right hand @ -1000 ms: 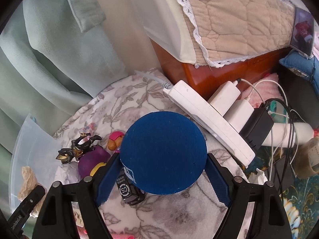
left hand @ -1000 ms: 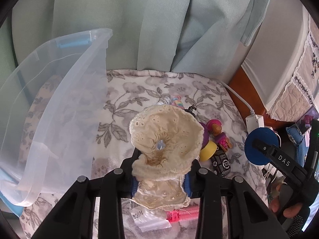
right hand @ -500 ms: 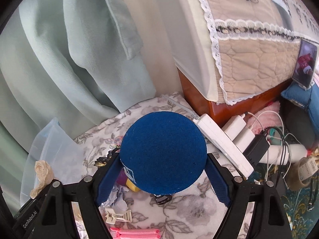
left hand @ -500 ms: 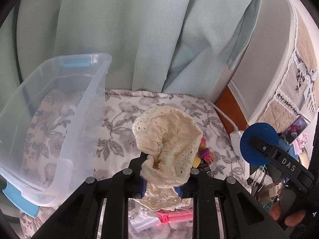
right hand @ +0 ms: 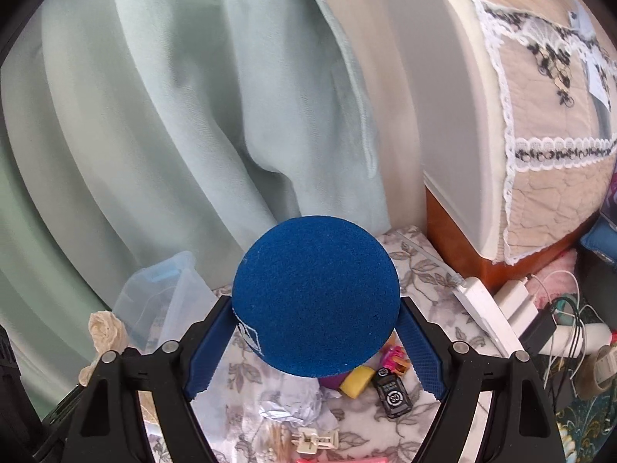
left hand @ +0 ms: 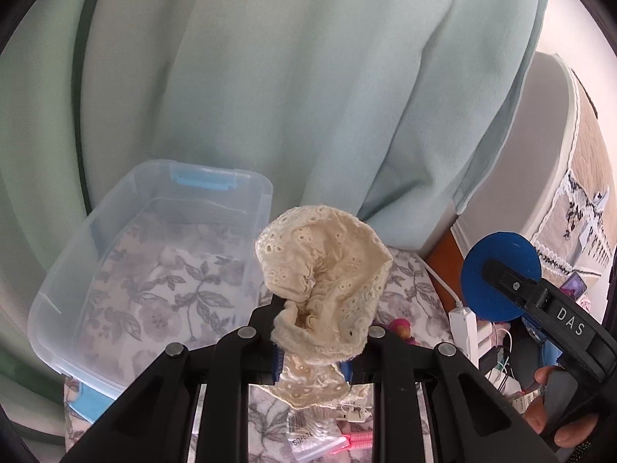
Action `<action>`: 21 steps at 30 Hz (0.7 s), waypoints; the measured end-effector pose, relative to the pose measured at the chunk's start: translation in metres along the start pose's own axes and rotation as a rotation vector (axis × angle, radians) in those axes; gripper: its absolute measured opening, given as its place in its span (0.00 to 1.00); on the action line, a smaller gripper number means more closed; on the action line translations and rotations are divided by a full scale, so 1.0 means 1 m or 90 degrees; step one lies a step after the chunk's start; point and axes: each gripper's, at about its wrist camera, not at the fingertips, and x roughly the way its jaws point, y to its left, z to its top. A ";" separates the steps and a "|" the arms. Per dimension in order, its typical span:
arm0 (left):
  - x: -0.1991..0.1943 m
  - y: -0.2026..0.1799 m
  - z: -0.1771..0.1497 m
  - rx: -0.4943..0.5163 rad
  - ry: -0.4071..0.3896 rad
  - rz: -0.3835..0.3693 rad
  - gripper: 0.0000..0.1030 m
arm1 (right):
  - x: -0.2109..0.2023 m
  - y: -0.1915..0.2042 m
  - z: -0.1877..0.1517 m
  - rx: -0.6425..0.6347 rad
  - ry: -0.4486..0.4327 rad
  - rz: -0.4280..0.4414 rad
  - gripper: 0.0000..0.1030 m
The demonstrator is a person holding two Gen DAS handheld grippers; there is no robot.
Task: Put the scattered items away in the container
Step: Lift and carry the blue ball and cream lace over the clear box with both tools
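Curtain (left hand: 289,88) fills the back of both views. Floral cloth (right hand: 424,270) covers the surface underneath.

Bin (left hand: 69,281), clear with blue latch, sits left of my left gripper (left hand: 312,366). Left view looks straight into it: nothing inside, only the floral print showing through the bottom. Right view catches just a corner of it (right hand: 162,281).

Ball (right hand: 316,295), blue and fuzzy, is clamped between my right gripper's (right hand: 314,351) blue pads, jaws wide around it, held above the cloth. Left view shows it side-on at right (left hand: 497,270) with my hand (left hand: 559,416) on the handle.

Lace cloth (left hand: 324,293), cream, is pinched in my left gripper, jaws nearly together. It's bunched; long axis runs up and away from the jaws, with a short tail hanging below them. It's held beside the bin's right wall, not over the opening. Right view shows only a scrap of it at far left (right hand: 104,328).

Only the right view shows the power strip (right hand: 489,308), toy car (right hand: 393,393), yellow piece (right hand: 358,382) and hair clip (right hand: 316,440).

Only the left view shows the pink clip (left hand: 354,441) on a plastic bag (left hand: 308,436).
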 end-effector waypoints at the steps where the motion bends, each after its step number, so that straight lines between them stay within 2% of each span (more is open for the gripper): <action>1: -0.004 0.004 0.004 -0.003 -0.009 0.003 0.22 | -0.002 0.007 0.001 -0.008 -0.002 0.006 0.83; 14: -0.046 0.058 0.024 -0.055 -0.069 0.048 0.22 | -0.028 0.090 0.011 -0.102 -0.042 0.083 0.83; 21: -0.057 0.091 0.018 -0.092 -0.076 0.070 0.22 | -0.033 0.135 -0.002 -0.165 -0.041 0.127 0.83</action>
